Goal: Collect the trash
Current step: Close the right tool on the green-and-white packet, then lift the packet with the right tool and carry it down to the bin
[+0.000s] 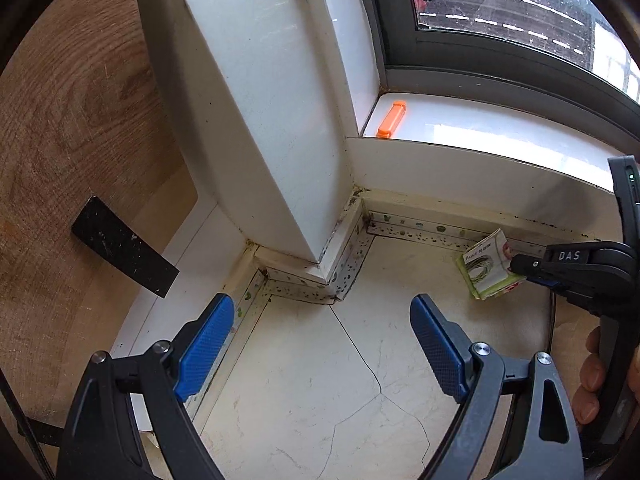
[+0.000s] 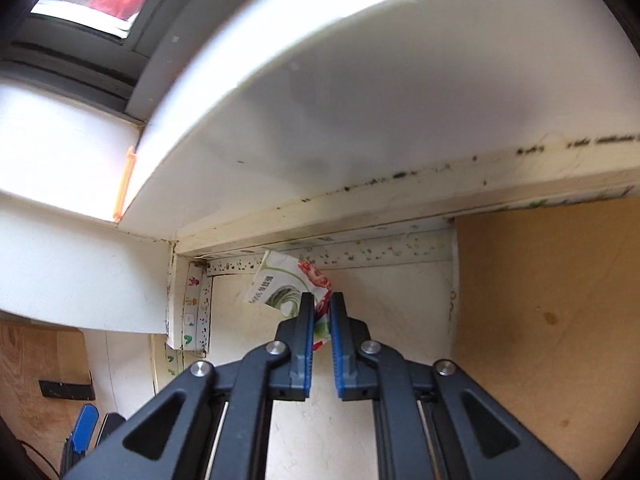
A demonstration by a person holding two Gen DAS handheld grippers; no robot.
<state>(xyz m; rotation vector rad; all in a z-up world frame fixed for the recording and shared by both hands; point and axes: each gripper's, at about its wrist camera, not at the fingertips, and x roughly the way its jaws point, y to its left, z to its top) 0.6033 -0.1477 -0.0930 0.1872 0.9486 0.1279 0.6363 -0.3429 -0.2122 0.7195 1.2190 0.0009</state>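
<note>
My right gripper [image 2: 322, 304] covered the near corner of the wrapper [image 2: 280, 286], so I could not see how much of it lay between my jaws; they were pressed almost together, pinching that edge. The print on the wrapper was too small to read, though I could make out green noodle-like artwork and a red patch. In the left wrist view its right end was hidden behind my right gripper [image 1: 516, 266], and only some fingers [image 1: 592, 376] of the hand holding that tool showed at the frame's edge.

The wrapper [image 1: 486, 270] sat on the pale cracked floor [image 1: 320, 380], close to the mould-spotted skirting [image 1: 420, 232] under the window ledge [image 1: 500, 140]. It was tilted, one edge lifted towards the skirting, with its long axis running roughly from the near right to the far left.

My left gripper [image 1: 322, 336] hung with jaws spread wide and nothing between them, over bare floor near the corner of the white column [image 1: 256, 120]. An orange clip [image 1: 391, 119] lay on the ledge. The wooden panel [image 1: 72, 128] on the left was cut off by the lens rim.
</note>
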